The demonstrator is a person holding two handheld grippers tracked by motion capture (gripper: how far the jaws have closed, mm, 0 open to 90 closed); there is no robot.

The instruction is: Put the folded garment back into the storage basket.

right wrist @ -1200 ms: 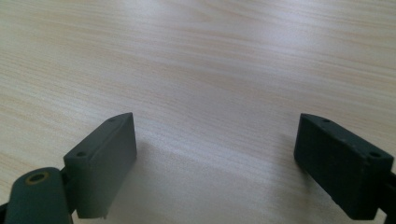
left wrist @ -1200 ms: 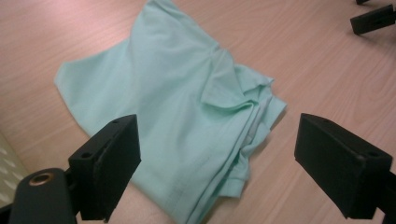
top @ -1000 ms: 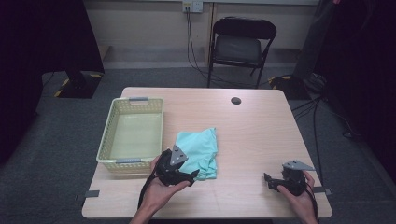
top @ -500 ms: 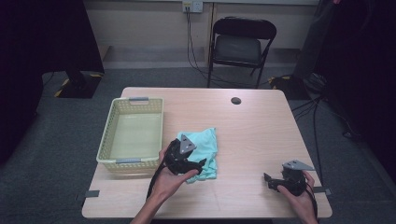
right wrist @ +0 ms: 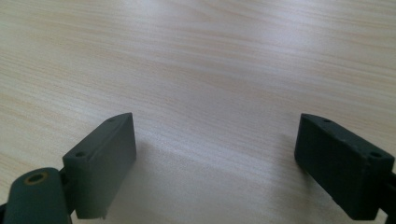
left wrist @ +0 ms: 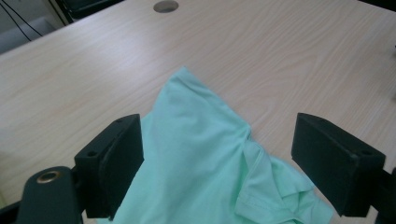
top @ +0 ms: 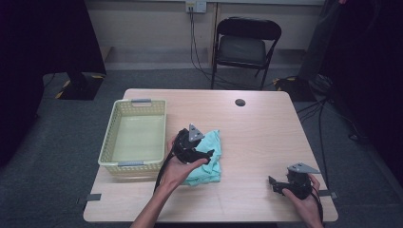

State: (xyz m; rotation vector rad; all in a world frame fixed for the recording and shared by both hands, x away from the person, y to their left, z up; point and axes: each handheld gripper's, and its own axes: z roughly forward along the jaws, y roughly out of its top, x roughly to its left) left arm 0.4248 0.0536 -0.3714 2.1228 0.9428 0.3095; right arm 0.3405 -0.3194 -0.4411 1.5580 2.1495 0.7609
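Observation:
A crumpled mint-green cloth [top: 212, 156] [left wrist: 205, 163] lies on the wooden table [top: 256, 128], just right of a pale yellow basket [top: 138, 135]. My left gripper [top: 202, 151] [left wrist: 217, 163] hovers over the cloth with its jaws wide open; the fabric lies below and between them, untouched by the pads. Near the front right corner of the table my right gripper [top: 276, 183] [right wrist: 215, 163] rests low, jaws open, with bare wood between them.
The basket holds nothing. A small dark round grommet [top: 240, 102] [left wrist: 166, 6] sits in the table's far middle. Behind the table stands a black folding chair [top: 244, 47]. Cables run along the floor at the right.
My left gripper has moved away from the front edge, up over the green cloth, and now covers part of it. The right gripper has stayed put.

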